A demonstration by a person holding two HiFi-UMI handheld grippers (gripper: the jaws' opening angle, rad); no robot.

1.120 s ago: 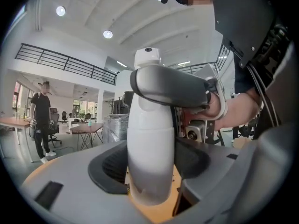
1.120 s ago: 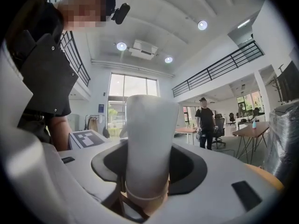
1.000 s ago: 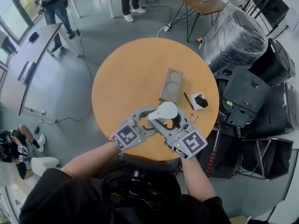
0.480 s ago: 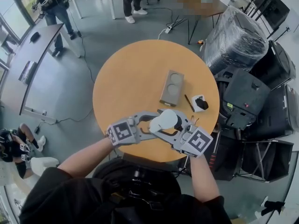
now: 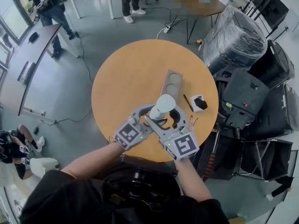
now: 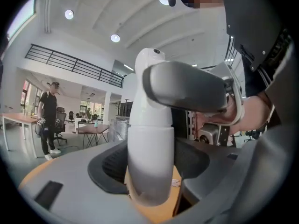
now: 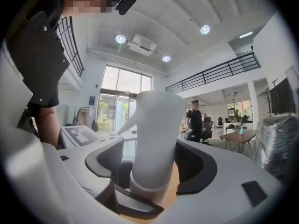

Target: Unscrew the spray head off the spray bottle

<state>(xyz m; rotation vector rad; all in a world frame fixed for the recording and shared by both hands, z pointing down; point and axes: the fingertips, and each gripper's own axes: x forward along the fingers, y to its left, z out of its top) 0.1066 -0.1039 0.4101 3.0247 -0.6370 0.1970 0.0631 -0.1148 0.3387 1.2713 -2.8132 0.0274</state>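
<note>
The white spray bottle (image 5: pixel 158 111) is standing near the round table's (image 5: pixel 122 73) front edge; the left gripper (image 6: pixel 149 171) is clamping its body; the right gripper's (image 7: pixel 152 171) jaws are opening around the spray head (image 5: pixel 165 101); a grey two-hollow tray (image 5: pixel 172 84) is lying just beyond.

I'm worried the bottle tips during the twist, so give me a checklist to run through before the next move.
1. Spray bottle upright above the table: ok.
2. Left gripper clamped on the bottle's lower body: ok.
3. Right gripper gripping the spray head: not ok; its jaws are opening, with the head between them and the pads off it.
4. Spray head seated on the bottle: ok; how loose the thread is, cannot tell.
5. Grey tray and small white item apart from the bottle: ok.
</note>
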